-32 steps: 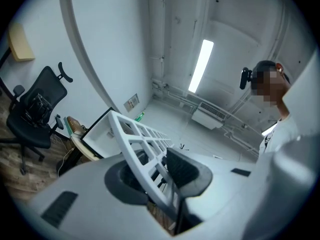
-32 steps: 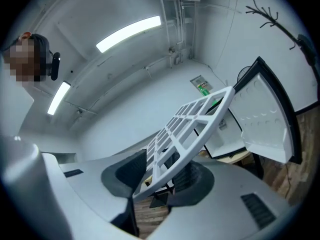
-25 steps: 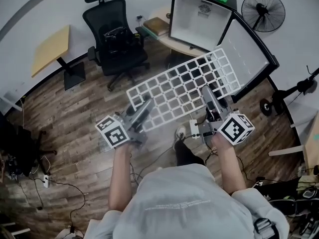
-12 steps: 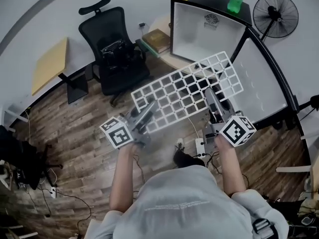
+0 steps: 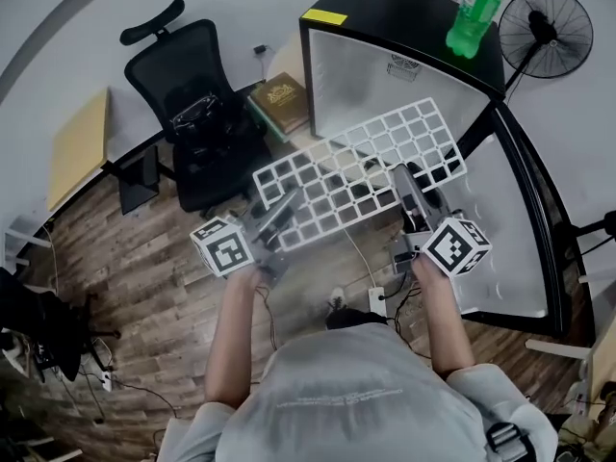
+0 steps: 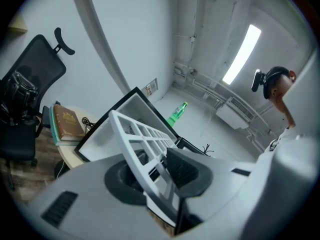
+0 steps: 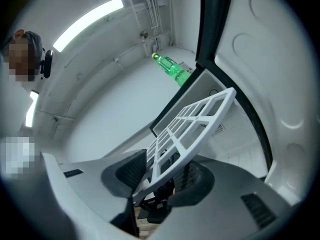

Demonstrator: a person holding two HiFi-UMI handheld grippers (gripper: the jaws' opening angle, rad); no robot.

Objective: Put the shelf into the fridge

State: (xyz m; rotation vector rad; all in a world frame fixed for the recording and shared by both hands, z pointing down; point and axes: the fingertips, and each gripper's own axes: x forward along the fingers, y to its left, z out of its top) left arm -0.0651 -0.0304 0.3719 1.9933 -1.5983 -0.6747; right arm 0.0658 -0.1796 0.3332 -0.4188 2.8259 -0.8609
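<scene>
A white grid shelf (image 5: 356, 171) is held level in the air, just in front of the open black mini fridge (image 5: 385, 75) with its white inside. My left gripper (image 5: 279, 215) is shut on the shelf's near left edge. My right gripper (image 5: 409, 195) is shut on the near right edge. In the left gripper view the shelf (image 6: 145, 144) runs between the pads of the gripper (image 6: 160, 171) towards the fridge (image 6: 112, 126). In the right gripper view the shelf (image 7: 192, 126) is clamped in the gripper (image 7: 165, 169), tilted up beside the fridge door (image 7: 260, 59).
The fridge door (image 5: 515, 219) stands open to the right. A green bottle (image 5: 474, 12) stands on the fridge top. A black office chair (image 5: 197, 114) and stacked books (image 5: 279, 99) are to the left, a fan (image 5: 553, 32) at far right. Cables lie on the wooden floor (image 5: 144, 258).
The person has stepped forward; both grippers have carried the shelf closer to the fridge opening. The grips on the shelf are unchanged.
</scene>
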